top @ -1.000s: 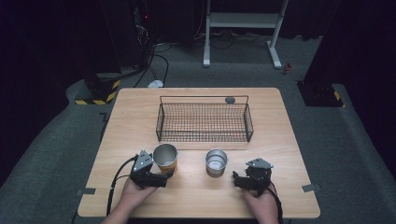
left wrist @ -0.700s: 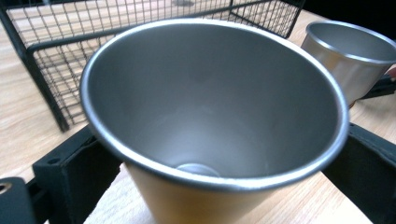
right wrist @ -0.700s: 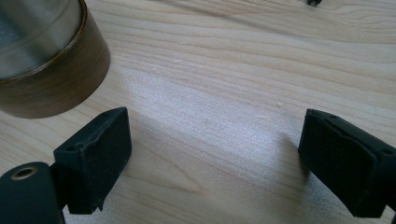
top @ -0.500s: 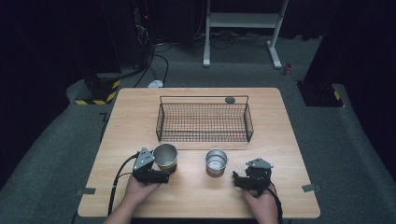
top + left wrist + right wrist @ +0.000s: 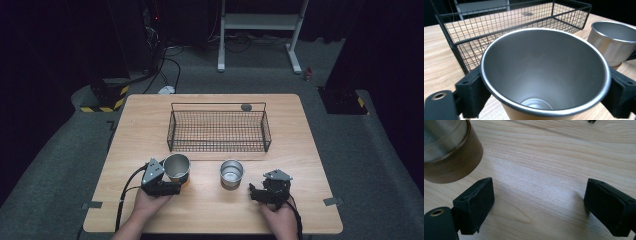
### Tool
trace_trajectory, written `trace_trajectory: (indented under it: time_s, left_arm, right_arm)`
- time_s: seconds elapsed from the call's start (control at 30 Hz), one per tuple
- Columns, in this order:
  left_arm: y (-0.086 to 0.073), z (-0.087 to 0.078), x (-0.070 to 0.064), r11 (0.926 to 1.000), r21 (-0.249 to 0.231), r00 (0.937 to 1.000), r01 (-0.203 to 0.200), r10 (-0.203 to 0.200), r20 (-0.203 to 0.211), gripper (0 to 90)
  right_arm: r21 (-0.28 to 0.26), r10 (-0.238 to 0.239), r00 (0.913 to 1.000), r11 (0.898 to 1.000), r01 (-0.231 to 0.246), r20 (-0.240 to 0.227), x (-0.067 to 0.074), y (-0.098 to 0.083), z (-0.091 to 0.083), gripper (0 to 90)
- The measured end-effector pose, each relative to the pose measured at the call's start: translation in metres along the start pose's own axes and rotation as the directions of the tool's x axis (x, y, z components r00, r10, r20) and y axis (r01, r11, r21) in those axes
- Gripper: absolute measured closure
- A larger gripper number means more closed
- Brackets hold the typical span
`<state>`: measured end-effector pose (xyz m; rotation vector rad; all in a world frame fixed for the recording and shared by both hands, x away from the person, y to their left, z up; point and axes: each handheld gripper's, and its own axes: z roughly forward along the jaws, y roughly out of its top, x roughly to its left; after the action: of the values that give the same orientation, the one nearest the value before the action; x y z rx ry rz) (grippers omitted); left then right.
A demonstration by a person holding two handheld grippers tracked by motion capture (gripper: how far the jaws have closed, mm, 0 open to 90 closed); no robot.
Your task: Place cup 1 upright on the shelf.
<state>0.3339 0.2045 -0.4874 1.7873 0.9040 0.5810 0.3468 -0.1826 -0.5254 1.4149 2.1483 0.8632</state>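
A steel cup [image 5: 176, 166] with a brown base stands at the table's front left. My left gripper [image 5: 172, 184] is shut on it, and in the left gripper view its black pads [image 5: 471, 95] press both sides of the cup [image 5: 544, 75] just below the rim. A second, shorter steel cup [image 5: 231, 173] stands to its right, also seen as the second cup [image 5: 616, 42]. My right gripper [image 5: 256, 192] rests open near the front right. Only bare wood lies between its pads [image 5: 474, 205], and the second cup [image 5: 446, 152] is just beyond its left jaw.
A black wire basket [image 5: 218, 127] stands across the middle of the wooden table [image 5: 300, 135], its near wall [image 5: 499, 32] just behind the held cup. A small dark round object [image 5: 246, 106] lies behind the basket. Bare wood stretches left and right of the basket.
The left gripper and the cup it holds have edged very slightly forward. The right gripper and the second cup stay where they were.
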Motion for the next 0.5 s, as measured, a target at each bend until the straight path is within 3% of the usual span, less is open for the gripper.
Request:
trace_trajectory:
  time_s: [0.5]
  left_arm:
    - [-0.0003,-0.0037,-0.0023,0.9998,-0.018,0.9998,-0.002,0.001,-0.019,12.9]
  right_arm:
    - [0.0,0.0,1.0,1.0,0.0,0.0,0.0,0.0,0.0,9.4]
